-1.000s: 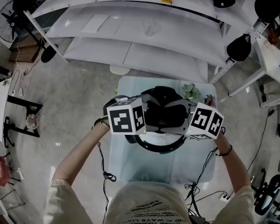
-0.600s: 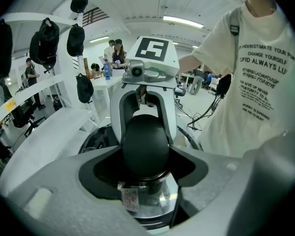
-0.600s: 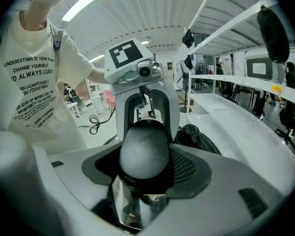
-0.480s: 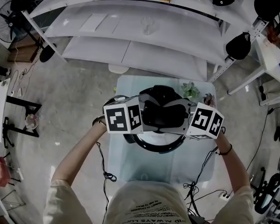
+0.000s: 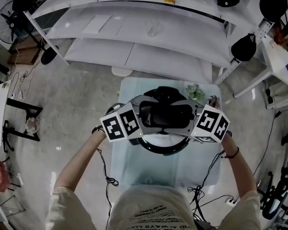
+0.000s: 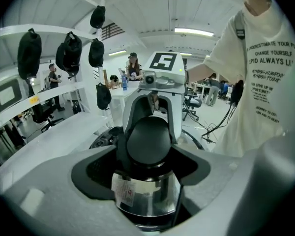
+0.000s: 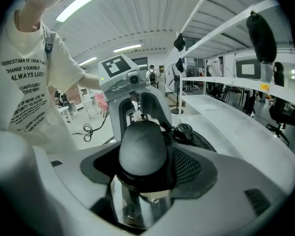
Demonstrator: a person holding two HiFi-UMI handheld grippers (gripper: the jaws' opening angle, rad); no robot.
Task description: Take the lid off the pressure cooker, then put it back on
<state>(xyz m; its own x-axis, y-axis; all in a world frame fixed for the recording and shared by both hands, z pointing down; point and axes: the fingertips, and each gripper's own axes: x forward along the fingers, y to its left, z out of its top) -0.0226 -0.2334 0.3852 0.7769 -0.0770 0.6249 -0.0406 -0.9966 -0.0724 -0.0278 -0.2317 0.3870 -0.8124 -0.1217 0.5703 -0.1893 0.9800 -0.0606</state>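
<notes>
Between the left gripper's (image 6: 147, 154) wide grey plastic jaws: a rounded matte black side handle (image 6: 148, 140), jaws just been opening, pads not clamping it. Right gripper (image 7: 143, 156) likewise, wide and just opening around the other smooth black handle (image 7: 142, 149). Under both, the pressure cooker's (image 6: 152, 203) shiny steel wall (paper sticker (image 6: 122, 193) on it). Dark lid (image 5: 165, 113) sits on top. Cooker stands on a pale glass table (image 5: 129, 169); curved white shelves (image 5: 149, 56) behind.
</notes>
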